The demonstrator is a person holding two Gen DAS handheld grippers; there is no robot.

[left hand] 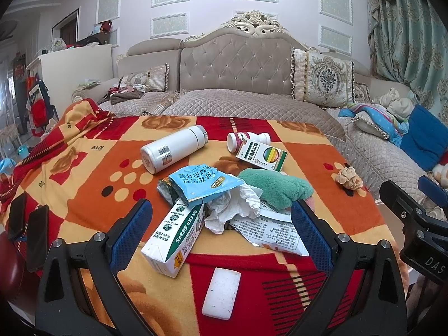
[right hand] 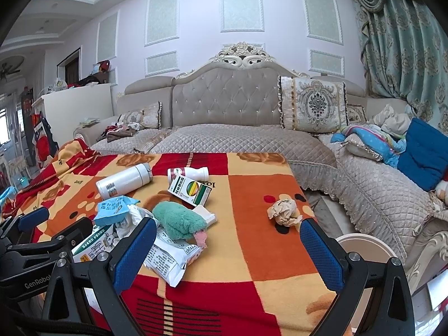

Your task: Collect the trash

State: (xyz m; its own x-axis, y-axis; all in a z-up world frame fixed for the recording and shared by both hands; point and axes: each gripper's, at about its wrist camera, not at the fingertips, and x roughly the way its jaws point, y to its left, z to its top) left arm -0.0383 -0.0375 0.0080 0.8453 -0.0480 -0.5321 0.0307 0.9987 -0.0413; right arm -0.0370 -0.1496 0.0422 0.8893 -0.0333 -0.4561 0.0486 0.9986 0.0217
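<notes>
Hovering wide open and empty, left tongs [left hand: 221, 224] face the crumpled tissue [left hand: 233, 208], right tongs [right hand: 228, 247] near the paper ball [right hand: 283, 212]

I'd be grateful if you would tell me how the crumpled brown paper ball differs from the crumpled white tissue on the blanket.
The brown paper ball is tan and wadded tight; the white tissue is white and loosely bunched. The ball lies alone on the right side of the blanket; the tissue sits in the pile, partly under a blue packet. Both are crumpled, and neither is held.
</notes>
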